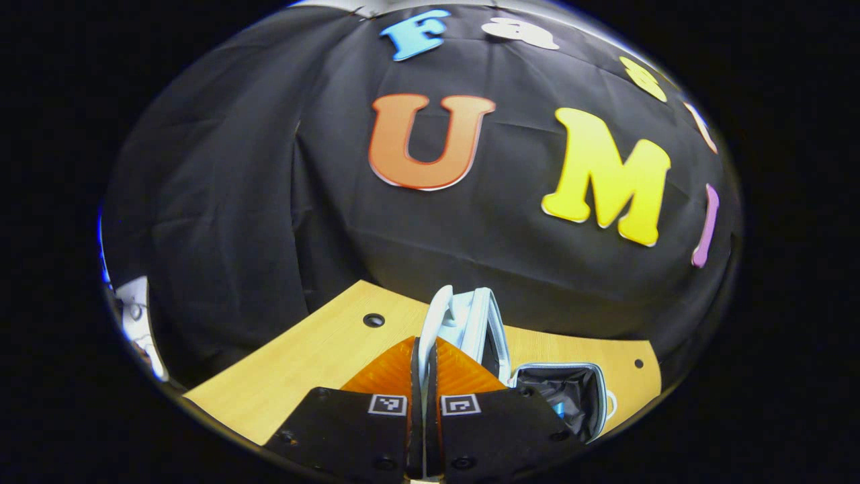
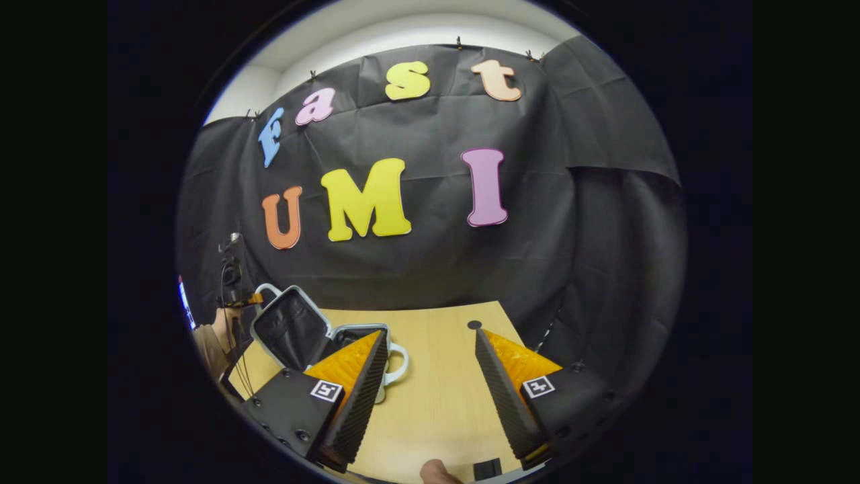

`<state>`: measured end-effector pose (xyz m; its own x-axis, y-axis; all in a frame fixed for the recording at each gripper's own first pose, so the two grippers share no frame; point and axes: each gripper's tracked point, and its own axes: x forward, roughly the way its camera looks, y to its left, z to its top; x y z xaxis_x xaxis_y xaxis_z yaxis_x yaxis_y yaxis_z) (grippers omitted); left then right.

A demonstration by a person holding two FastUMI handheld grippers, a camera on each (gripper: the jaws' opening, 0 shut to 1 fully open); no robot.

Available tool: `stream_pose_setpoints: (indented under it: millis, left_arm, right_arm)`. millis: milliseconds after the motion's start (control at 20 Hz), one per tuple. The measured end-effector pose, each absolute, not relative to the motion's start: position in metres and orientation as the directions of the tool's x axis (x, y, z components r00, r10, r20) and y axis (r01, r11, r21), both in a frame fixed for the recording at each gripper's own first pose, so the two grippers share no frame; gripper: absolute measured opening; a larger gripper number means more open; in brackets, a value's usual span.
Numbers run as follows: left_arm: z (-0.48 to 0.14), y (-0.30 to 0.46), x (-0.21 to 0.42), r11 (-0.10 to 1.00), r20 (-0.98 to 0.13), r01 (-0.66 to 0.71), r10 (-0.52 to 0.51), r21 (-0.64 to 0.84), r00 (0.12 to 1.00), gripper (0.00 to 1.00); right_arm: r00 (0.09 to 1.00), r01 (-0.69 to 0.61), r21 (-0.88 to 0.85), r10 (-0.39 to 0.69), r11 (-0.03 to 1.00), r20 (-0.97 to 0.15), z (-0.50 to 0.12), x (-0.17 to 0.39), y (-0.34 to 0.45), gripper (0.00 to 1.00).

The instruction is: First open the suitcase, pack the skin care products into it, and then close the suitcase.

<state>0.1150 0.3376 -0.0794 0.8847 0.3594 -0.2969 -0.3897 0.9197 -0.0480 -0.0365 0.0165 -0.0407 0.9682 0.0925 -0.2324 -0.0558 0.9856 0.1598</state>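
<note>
Wooden table [image 2: 437,396]; open suitcase [image 2: 302,333] on its left part.

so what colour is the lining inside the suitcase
Black, inside the open suitcase; clearest in the right gripper view.

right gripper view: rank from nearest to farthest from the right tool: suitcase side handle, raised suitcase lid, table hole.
1. Suitcase side handle: just beyond the tip of the finger on the view's left.
2. Table hole: ahead, near the table's far edge.
3. Raised suitcase lid: far left.

Hole and lid are close to call.
</note>
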Motion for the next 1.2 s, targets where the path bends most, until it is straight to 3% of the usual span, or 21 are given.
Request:
stream_pose_setpoints:
  millis: [250,450,900,1150,1200]
  left_arm:
    - [-0.05,0.245,0.128,0.944,-0.22,-0.314,0.329,0.101,0.918,0.04]
    - [-0.051,0.163,0.137,0.956,-0.205,-0.272,0.291,0.113,0.935,0.04]
    - [-0.138,0.024,0.163,0.976,-0.335,-0.124,0.179,0.181,0.925,0.04]
    - [-0.196,-0.016,0.177,0.968,-0.418,-0.058,0.16,0.246,0.894,0.04]
    - [-0.206,-0.021,0.176,0.967,-0.435,-0.053,0.161,0.25,0.886,0.04]
  right_arm:
    - [0.97,-0.083,0.162,0.117,0.983,-0.213,-0.035,-0.037,-0.014,0.78]
    - [0.972,-0.08,0.148,0.111,0.986,-0.209,-0.037,-0.037,-0.043,0.78]
    - [0.963,-0.052,0.114,0.08,0.992,-0.256,-0.064,-0.055,-0.1,0.79]
    - [0.955,0.003,0.11,0.03,0.994,-0.294,-0.084,-0.059,-0.131,0.75]
    - [0.954,0.016,0.107,0.017,0.994,-0.3,-0.088,-0.06,-0.136,0.78]
